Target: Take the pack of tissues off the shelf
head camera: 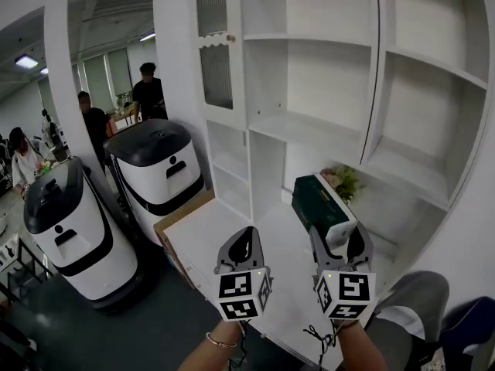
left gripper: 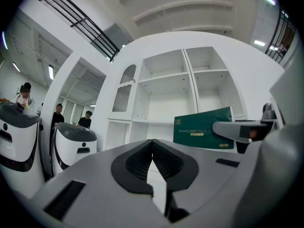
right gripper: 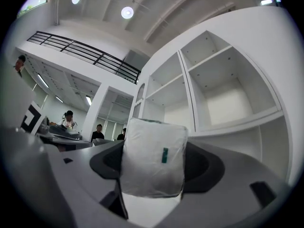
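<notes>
Found, in the head view, the dark green film-wrapped pack of tissues point(head camera: 319, 201) out in front of the white open shelf unit point(head camera: 309, 126), above its white counter point(head camera: 209, 234) and, as far as could be told, resting on no board. Saw it clamped at its white near end by the right gripper point(head camera: 340, 244), with the left gripper point(head camera: 246, 236) just beside, carrying nothing. Noted two rounded white machines point(head camera: 155, 178) with black tops and several people point(head camera: 147, 91) well off to the left. Met, in the left gripper view, jaws pressed together on nothing, the pack's long green side beyond at the right. Looked, in the right gripper view, straight onto the crinkled white end face squeezed between half-spread jaws. Judged the pack light and soft, its film slippery. Held by one end, likely to droop or twist. Reckoned a hold across the narrow sides nearer the middle safer, firm without crushing.
</notes>
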{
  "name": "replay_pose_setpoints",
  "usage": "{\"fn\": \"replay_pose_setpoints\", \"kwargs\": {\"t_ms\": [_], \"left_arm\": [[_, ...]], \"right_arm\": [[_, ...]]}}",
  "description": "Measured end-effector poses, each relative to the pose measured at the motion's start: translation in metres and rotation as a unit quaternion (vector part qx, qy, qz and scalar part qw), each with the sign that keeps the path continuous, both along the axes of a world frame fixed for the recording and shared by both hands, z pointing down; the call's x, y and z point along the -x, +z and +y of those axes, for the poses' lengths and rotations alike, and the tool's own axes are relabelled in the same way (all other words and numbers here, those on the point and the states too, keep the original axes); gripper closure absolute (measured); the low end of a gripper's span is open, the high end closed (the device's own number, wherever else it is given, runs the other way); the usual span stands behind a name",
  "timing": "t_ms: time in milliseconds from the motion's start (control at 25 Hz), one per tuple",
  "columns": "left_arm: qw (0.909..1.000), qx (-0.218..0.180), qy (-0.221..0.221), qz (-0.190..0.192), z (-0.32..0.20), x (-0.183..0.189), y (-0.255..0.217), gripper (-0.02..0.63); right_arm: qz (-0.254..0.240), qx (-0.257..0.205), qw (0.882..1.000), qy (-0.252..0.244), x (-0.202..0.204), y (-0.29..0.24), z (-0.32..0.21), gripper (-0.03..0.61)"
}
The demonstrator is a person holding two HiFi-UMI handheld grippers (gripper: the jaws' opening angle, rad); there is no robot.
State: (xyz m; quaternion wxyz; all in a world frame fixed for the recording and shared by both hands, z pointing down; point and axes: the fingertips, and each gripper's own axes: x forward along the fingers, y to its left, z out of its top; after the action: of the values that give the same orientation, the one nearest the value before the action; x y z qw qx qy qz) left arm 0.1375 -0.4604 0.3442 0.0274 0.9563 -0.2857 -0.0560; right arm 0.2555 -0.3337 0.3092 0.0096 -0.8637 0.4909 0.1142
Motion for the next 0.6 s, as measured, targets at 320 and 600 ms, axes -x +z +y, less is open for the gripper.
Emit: {"fn": "replay_pose_setpoints", "kwargs": {"t_ms": [320,600], "left_arm": [[0.999,0.032,0.01,-0.028,0.019,-0.021,0.057,0.596],[0.9976,0.048,0.027,-0.042,0.042,-0.044,0.08,0.595]], "right_arm": [[-0.034,0.038,0.998,0.033,-0.028,0.078,0.033,0.236],[-0.065,0.054,0.995,0.053,-0.047,0.113,0.06,0.236]]}}
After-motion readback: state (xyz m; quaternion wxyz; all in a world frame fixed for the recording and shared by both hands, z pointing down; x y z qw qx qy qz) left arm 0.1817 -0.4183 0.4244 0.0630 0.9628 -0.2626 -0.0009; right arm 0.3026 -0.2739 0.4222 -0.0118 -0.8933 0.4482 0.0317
